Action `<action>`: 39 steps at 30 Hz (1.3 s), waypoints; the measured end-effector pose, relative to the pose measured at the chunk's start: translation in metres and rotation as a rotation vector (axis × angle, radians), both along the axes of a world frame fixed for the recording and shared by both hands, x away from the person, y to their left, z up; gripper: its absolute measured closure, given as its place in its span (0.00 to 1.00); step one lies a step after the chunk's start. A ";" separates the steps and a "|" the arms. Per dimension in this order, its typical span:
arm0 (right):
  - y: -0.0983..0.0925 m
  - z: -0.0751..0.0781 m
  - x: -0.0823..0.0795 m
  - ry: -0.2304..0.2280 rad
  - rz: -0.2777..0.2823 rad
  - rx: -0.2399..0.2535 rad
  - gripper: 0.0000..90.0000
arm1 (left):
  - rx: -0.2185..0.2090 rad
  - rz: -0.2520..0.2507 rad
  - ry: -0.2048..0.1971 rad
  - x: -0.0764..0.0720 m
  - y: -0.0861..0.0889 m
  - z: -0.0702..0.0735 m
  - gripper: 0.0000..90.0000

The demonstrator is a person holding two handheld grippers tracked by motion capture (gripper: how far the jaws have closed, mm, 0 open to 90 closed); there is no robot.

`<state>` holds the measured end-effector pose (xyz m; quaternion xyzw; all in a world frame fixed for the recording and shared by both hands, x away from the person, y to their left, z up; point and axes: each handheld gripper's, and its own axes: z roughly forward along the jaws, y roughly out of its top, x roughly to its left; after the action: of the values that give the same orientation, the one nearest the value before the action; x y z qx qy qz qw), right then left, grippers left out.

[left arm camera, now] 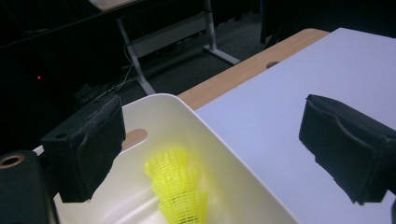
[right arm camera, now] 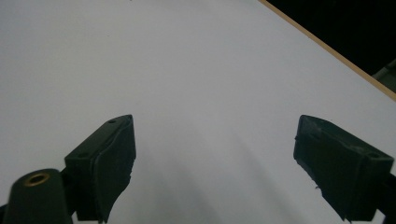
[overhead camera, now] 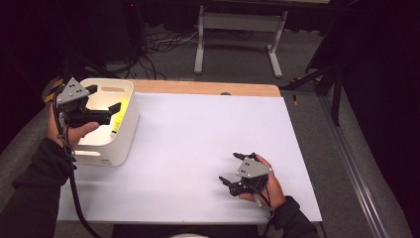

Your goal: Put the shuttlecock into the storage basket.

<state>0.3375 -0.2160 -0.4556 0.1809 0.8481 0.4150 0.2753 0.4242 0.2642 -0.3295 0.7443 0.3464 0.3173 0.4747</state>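
Note:
A white plastic bin stands at the table's left edge, and several yellow shuttlecocks lie stacked inside it against its right wall. My left gripper hovers open over the bin's right rim, one jaw above the inside and the other out over the white table top; nothing is between the jaws. My right gripper rests low over the table near the front right, open and empty, facing left across the bare white surface.
The white sheet covers the wooden table, whose bare strip shows along the far edge. Beyond it stand a metal table frame and cables on the dark floor. A rail runs along the right.

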 end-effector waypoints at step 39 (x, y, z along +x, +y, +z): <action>-0.004 0.006 -0.001 -0.007 -0.021 0.024 0.15 | -0.032 -0.043 -0.096 -0.022 -0.026 -0.001 0.10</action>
<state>0.3365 -0.2202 -0.4493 0.1915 0.8402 0.4228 0.2805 0.4021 0.2377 -0.3310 0.7277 0.3123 0.3369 0.5093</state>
